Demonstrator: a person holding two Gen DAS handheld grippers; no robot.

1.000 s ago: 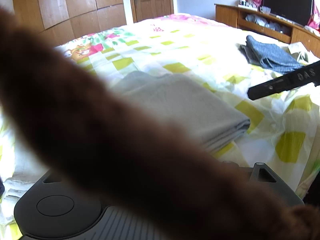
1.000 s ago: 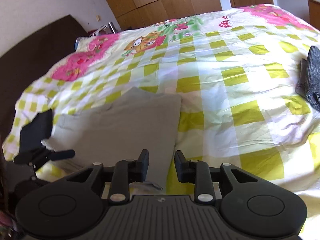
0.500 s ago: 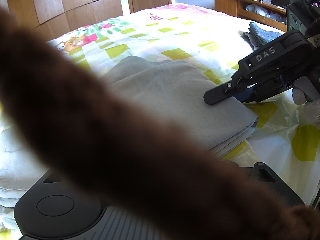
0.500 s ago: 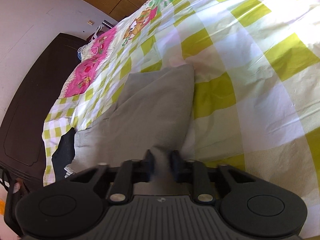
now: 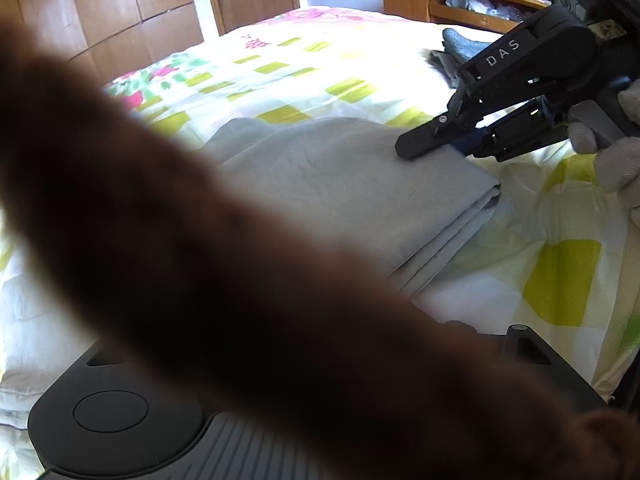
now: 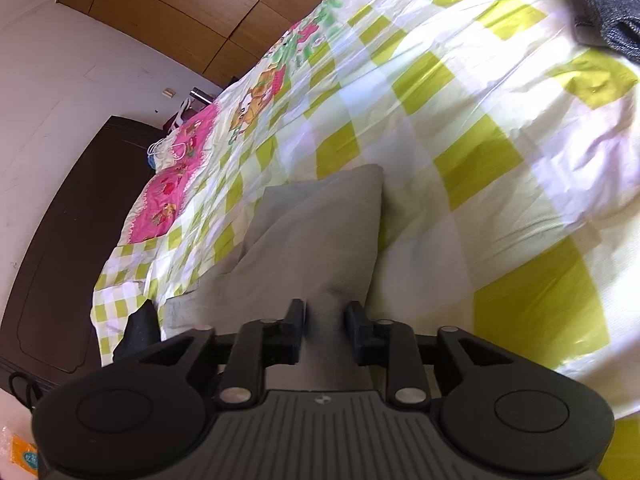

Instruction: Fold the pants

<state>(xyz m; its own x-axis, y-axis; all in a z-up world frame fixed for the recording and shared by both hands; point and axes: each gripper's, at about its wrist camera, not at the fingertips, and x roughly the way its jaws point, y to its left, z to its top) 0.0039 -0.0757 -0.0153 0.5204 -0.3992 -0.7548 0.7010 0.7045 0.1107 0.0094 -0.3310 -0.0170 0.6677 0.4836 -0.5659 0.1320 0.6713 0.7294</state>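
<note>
grey folded pants lie on your checked bed. your right tongs straddle the pants' edge, narrowly parted. your left tongs hide behind a blurred brown sleeve, so their state can't be told.

Wide bed, covered with a white sheet in yellow-green squares, pink cartoon print toward the far end. Lying flat on it, near the close edge: folded grey pants, layered edges visible at one corner. Well apart, toward the other side of the bed: a dark grey folded garment, also resting directly on the sheet.
</note>
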